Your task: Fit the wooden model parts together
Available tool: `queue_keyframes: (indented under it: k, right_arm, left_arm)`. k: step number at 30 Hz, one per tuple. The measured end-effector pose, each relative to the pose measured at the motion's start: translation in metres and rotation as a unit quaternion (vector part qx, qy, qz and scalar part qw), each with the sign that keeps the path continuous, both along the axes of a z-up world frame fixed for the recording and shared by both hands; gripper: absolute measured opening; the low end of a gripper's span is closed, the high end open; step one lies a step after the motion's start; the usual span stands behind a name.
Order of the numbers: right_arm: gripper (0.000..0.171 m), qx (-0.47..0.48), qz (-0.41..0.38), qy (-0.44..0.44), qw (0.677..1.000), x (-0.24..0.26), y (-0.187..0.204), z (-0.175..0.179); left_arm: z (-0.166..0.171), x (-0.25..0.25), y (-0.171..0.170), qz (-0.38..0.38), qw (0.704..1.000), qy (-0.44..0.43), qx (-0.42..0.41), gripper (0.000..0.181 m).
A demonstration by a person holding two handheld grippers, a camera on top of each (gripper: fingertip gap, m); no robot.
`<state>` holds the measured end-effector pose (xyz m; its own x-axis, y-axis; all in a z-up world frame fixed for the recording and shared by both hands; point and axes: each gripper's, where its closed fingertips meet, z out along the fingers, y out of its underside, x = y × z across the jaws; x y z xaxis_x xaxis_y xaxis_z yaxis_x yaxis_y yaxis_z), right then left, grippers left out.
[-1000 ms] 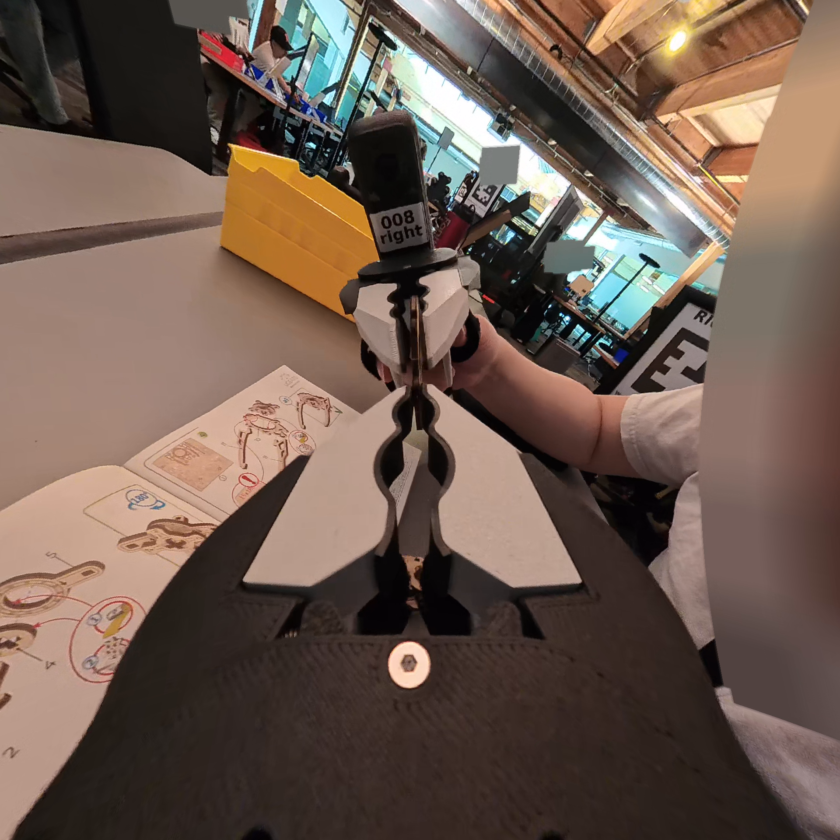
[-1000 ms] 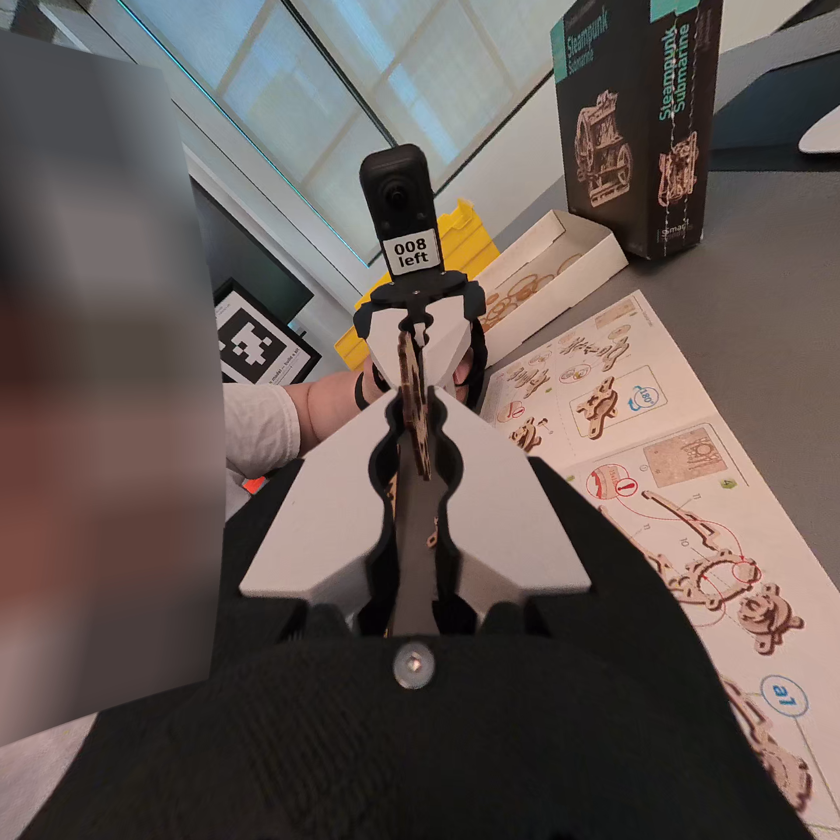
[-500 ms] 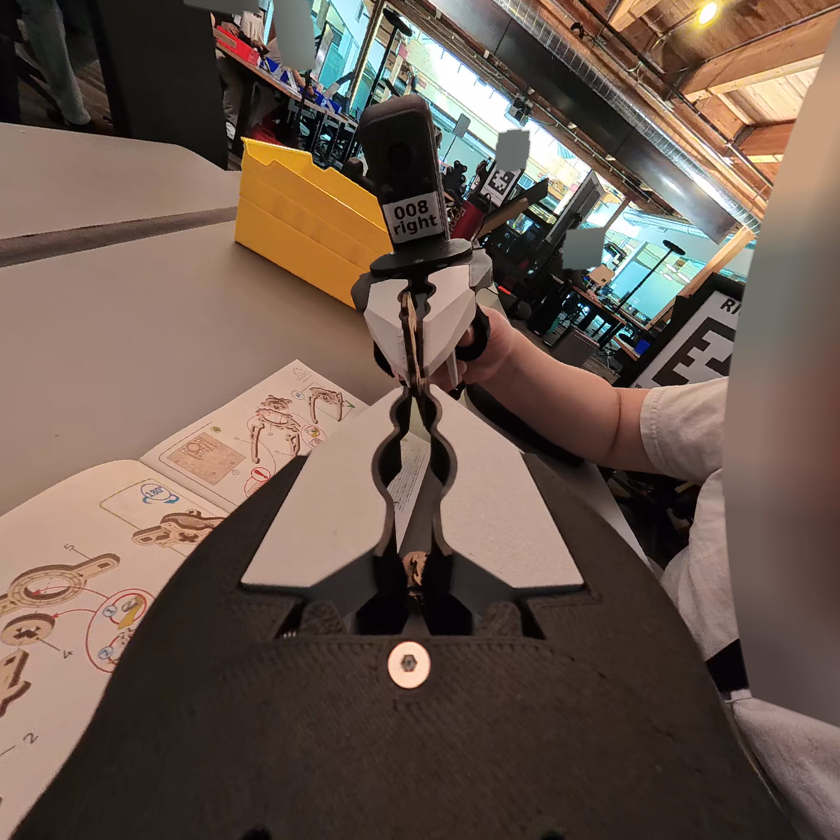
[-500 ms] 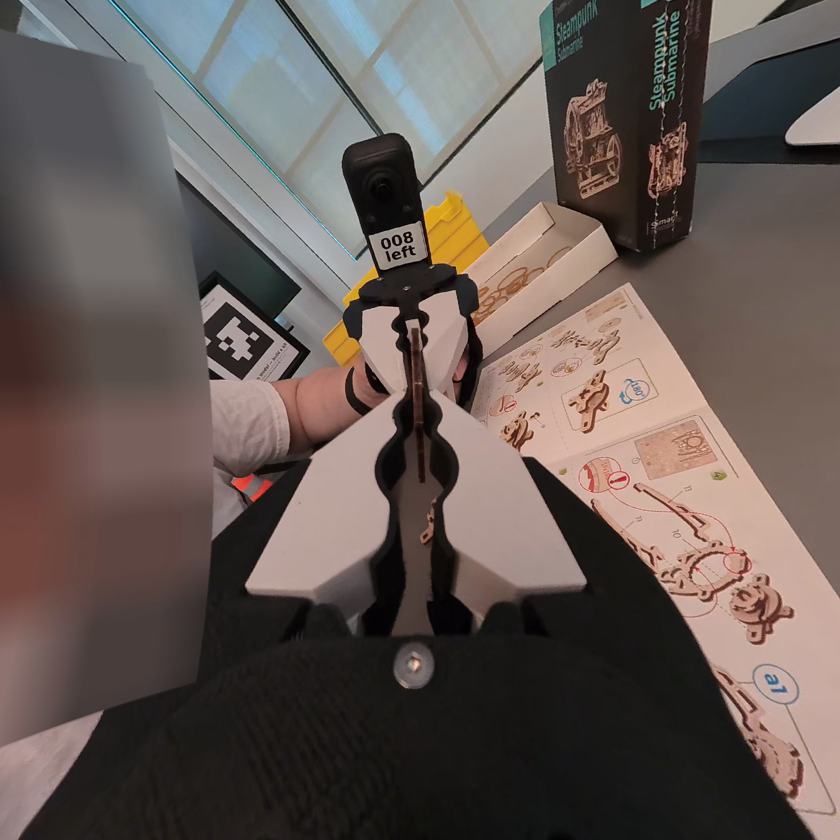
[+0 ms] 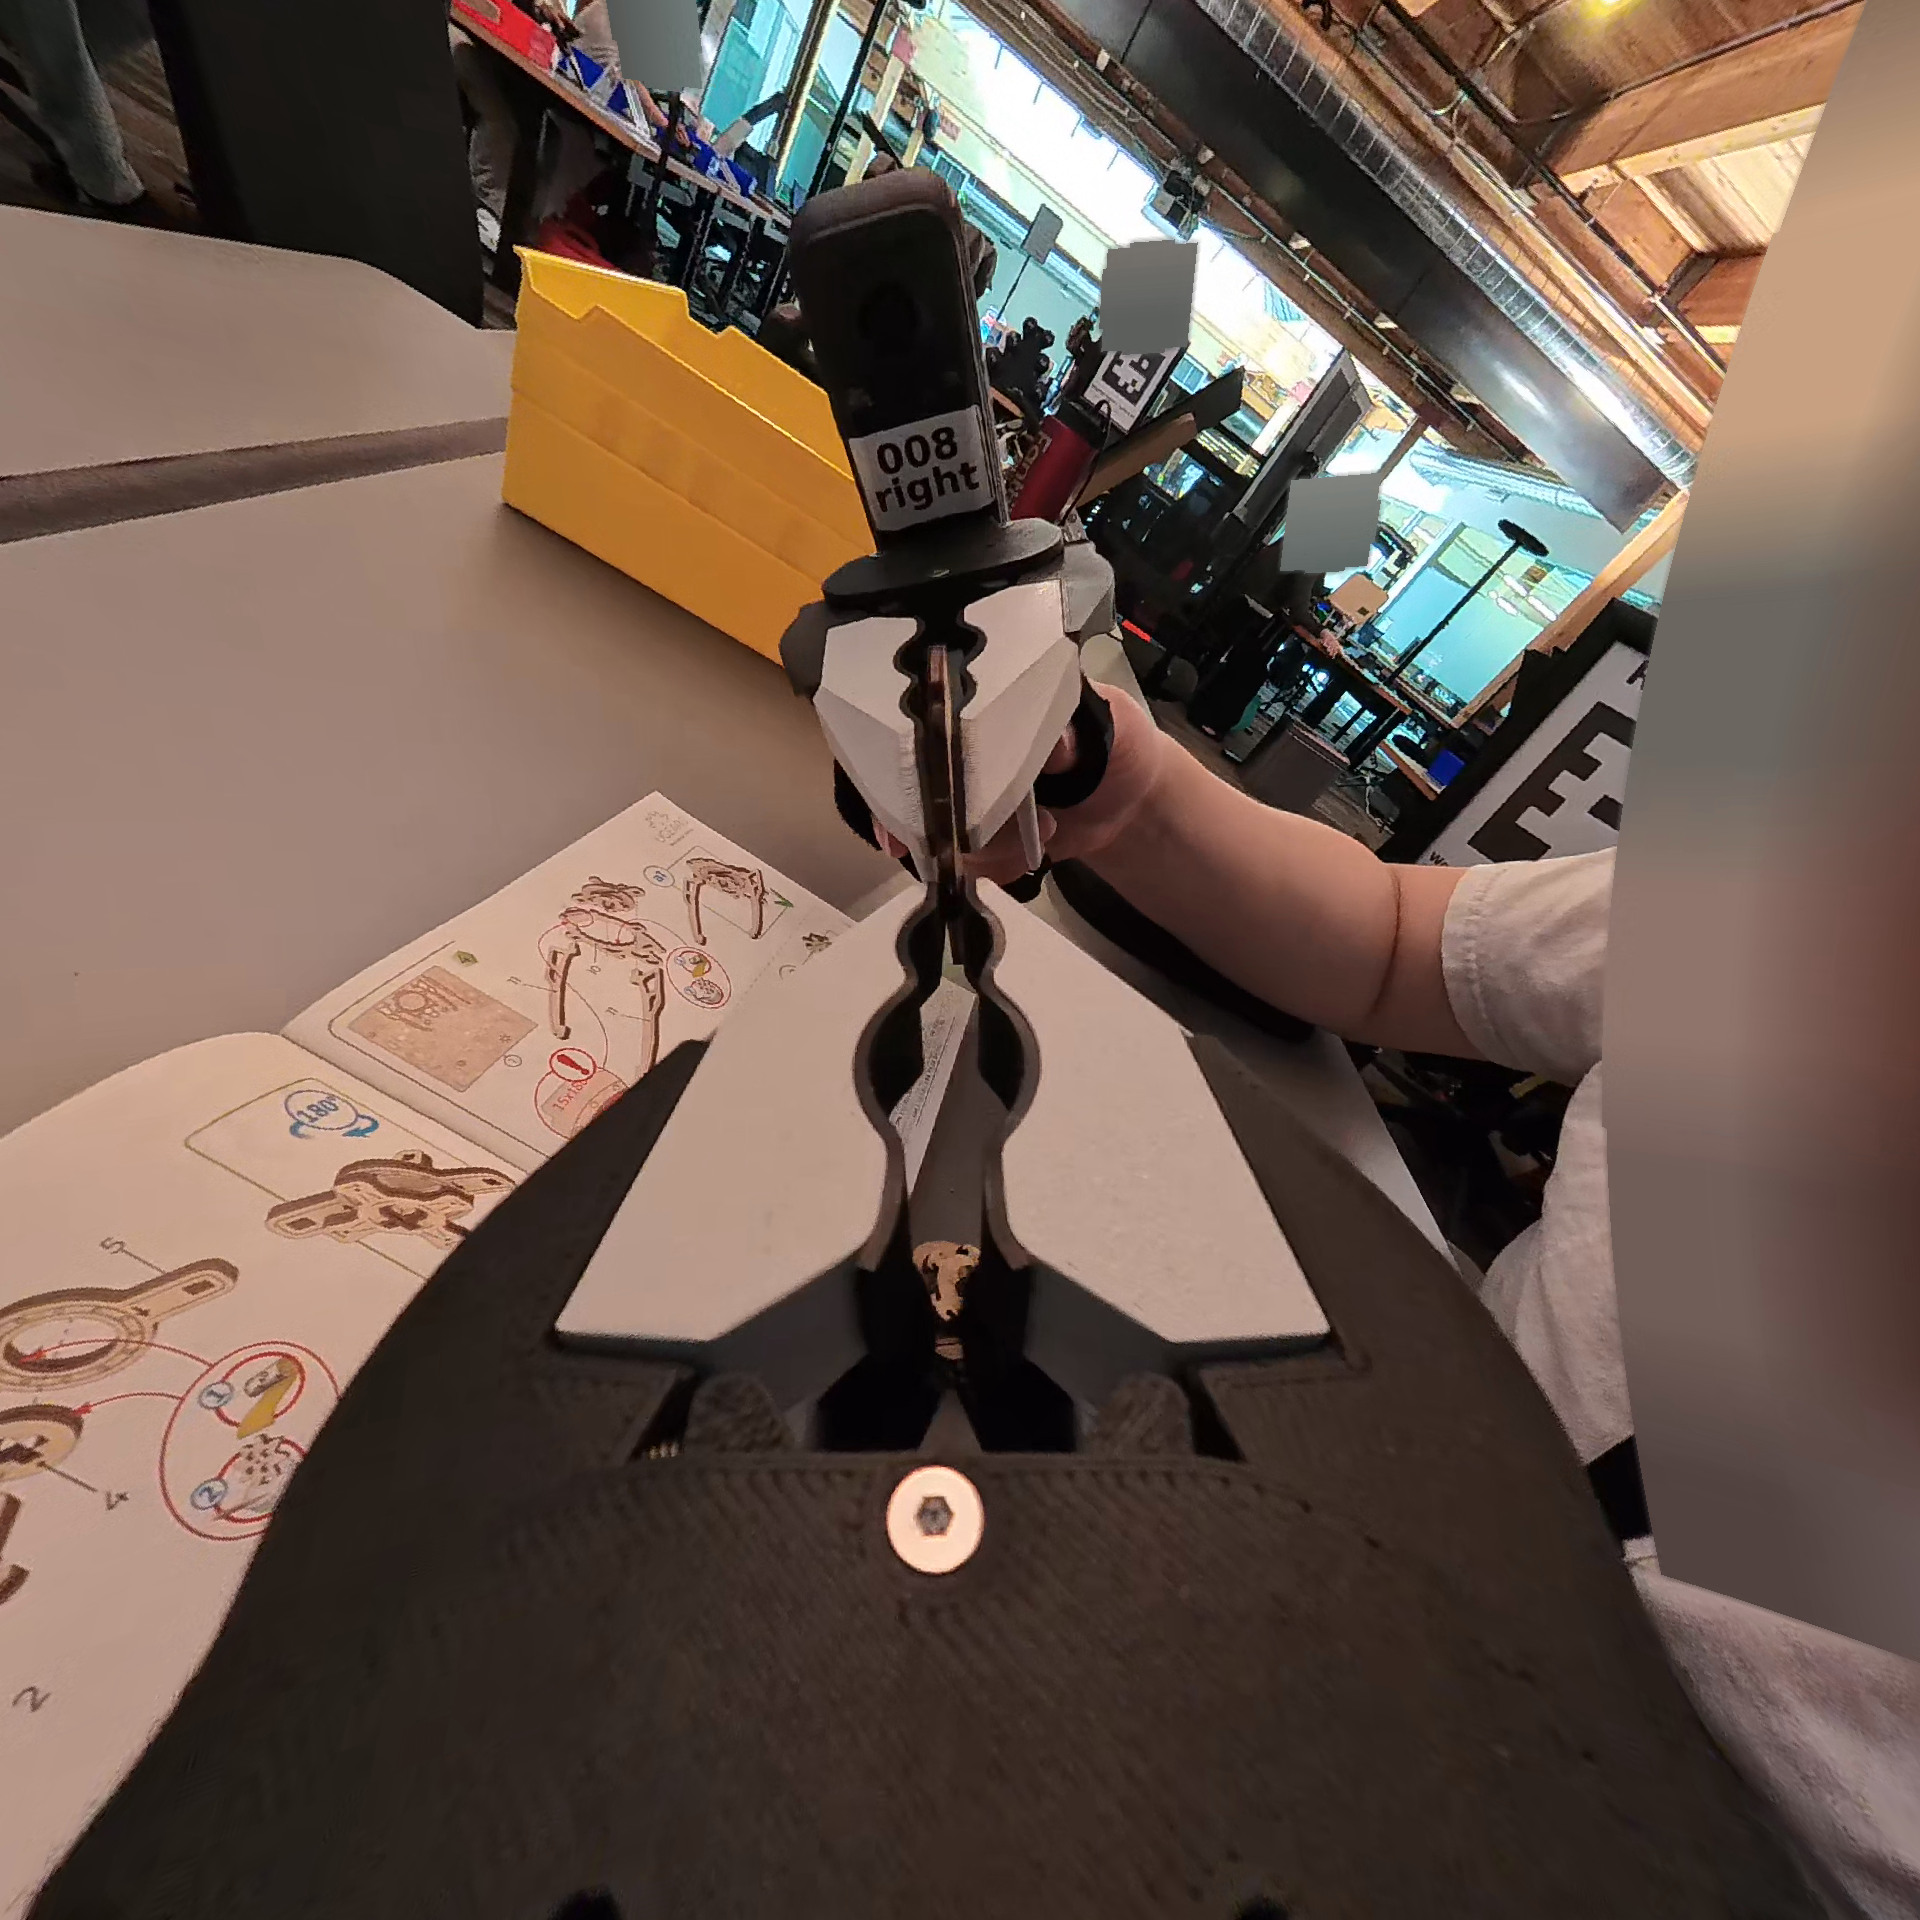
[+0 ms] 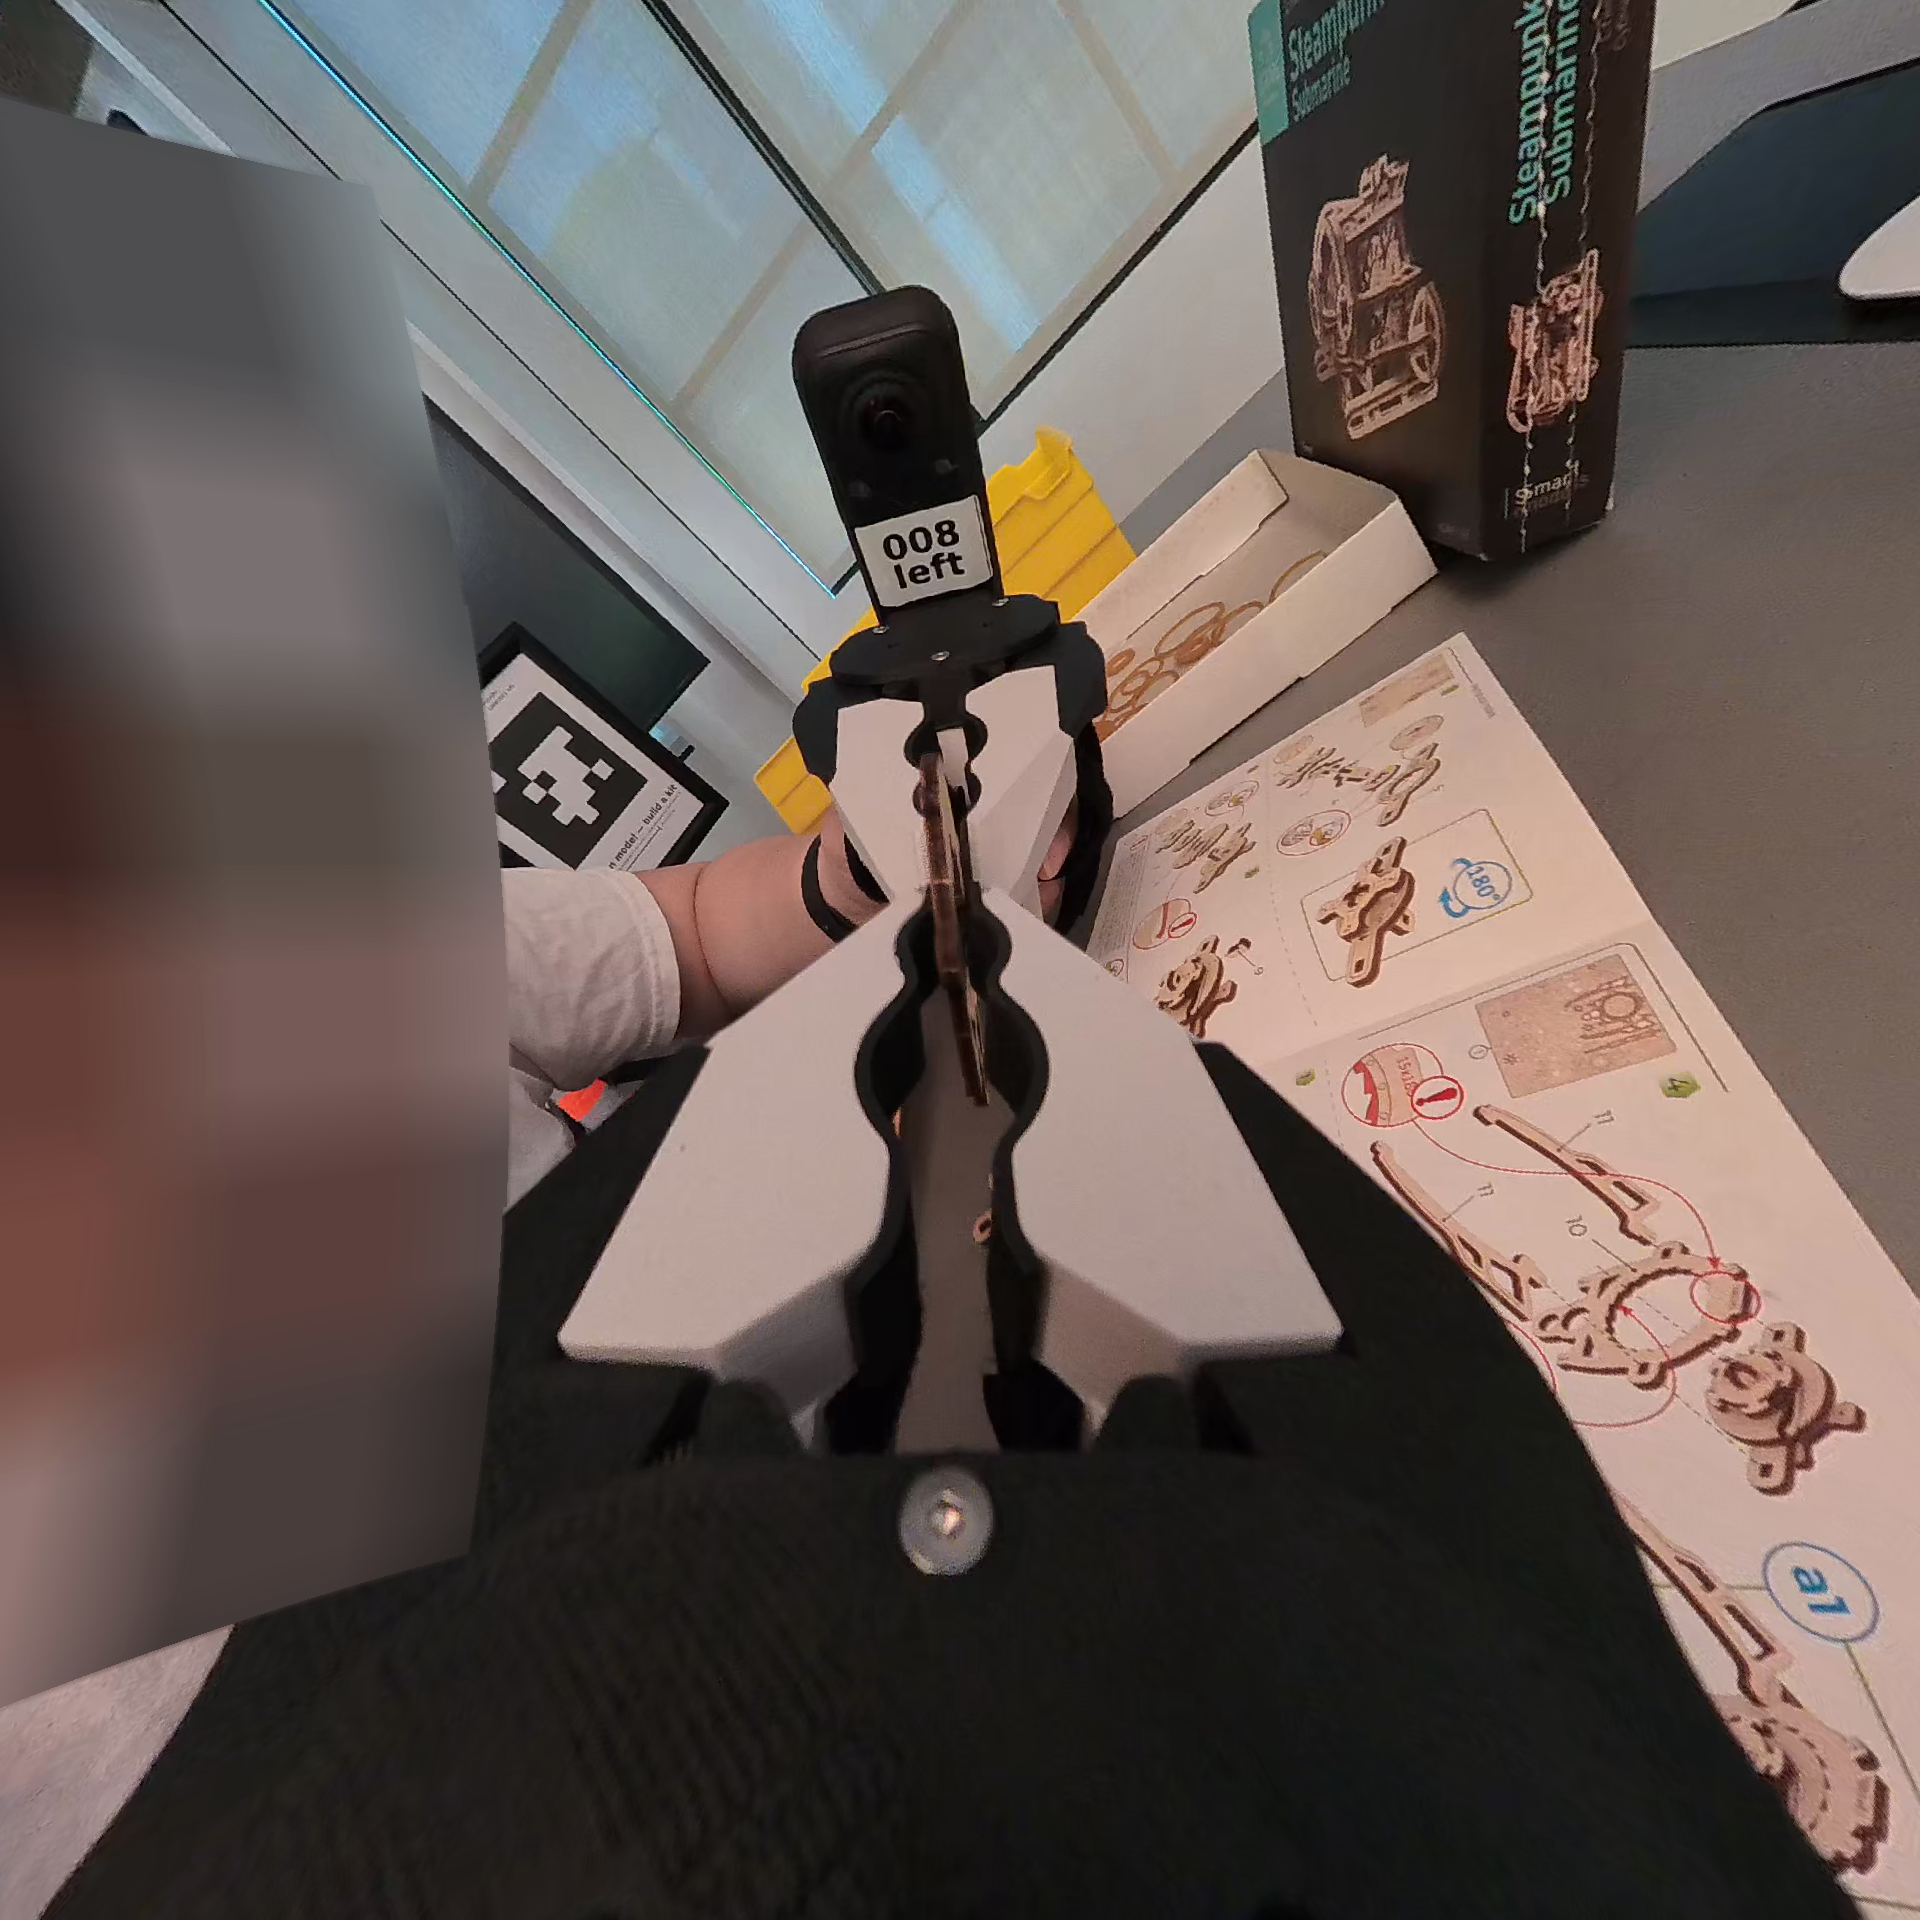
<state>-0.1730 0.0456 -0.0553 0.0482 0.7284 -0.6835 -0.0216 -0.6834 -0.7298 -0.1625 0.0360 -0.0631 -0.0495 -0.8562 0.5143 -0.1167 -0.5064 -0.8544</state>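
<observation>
Wooden model parts (image 6: 951,914) sit edge-on dead ahead between my two tips, long axis running tool to tool, right tool (image 6: 948,940) and left tool (image 5: 940,920) both look clamped on them nose-to-nose.

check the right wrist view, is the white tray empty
No, the white tray beside the dark box holds thin wooden rings.

Open workshop hall: timber ceiling beams (image 5: 1704,62), rows of workbenches (image 5: 1361,665), yellow parts bin (image 5: 665,457).
</observation>
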Motion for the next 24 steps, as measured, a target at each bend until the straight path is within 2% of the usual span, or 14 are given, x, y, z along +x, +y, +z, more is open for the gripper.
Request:
queue_keyframes:
  k: [24]
  right_arm:
    - [0.001, 0.006, 0.002, 0.015, 1.0, -0.0016, -0.0019, 0.003]
  left_arm:
    - [0.0047, -0.0011, -0.0009, -0.005, 1.0, -0.014, -0.01, 0.0]
